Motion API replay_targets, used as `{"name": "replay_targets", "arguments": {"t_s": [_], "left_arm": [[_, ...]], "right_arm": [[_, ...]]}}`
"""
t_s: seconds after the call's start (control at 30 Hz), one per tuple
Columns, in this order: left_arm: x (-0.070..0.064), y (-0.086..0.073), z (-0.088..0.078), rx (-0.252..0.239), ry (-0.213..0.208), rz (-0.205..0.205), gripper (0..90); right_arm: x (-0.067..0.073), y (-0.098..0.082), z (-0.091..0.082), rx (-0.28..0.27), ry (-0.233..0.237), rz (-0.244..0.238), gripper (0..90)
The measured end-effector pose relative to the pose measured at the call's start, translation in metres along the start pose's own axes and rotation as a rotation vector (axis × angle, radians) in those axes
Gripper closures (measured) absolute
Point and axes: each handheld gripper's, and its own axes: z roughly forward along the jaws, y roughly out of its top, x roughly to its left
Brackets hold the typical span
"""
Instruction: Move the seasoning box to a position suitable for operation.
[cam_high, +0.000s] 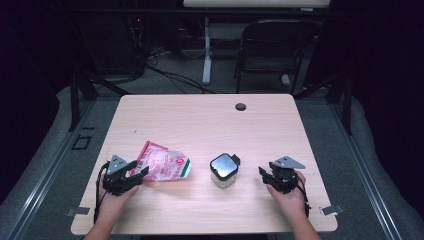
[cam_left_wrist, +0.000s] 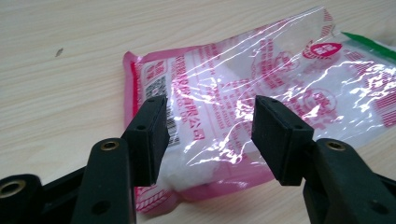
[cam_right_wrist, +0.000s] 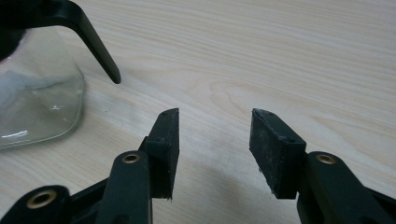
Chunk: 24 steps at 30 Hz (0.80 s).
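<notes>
Pale tabletop (cam_high: 200, 120): nothing gripped yet; left gripper (cam_high: 131, 174) jaws spread around the pouch (cam_high: 165, 165), right gripper (cam_high: 267, 176) released at three o'clock from the jar (cam_high: 223, 170).

We see the pale wooden counter (cam_high: 200, 120) evenly lit from above while the room beyond it lies nearly black. White glare streaks the crinkled pink-printed clear plastic packet (cam_left_wrist: 261, 93). Near the black jaws, both gripper views turn soft, with faint shadows beneath them.

Lab: bare table (cam_high: 200, 120), floor cables (cam_high: 170, 75) (dark), folding chair (cam_high: 272, 47).
</notes>
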Motion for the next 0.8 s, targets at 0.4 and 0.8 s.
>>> {"name": "replay_targets", "arguments": {"t_s": [0.4,0.8], "left_arm": [[-0.017,0.005,-0.001,-0.027,-0.062,0.028,50.8],[-0.041,0.010,0.003,-0.030,-0.105,0.103,54.2]], "right_arm": [[0.013,0.008,-0.004,-0.030,0.080,-0.025,56.8],[0.030,0.030,-0.010,-0.084,0.154,-0.050,64.6]]}}
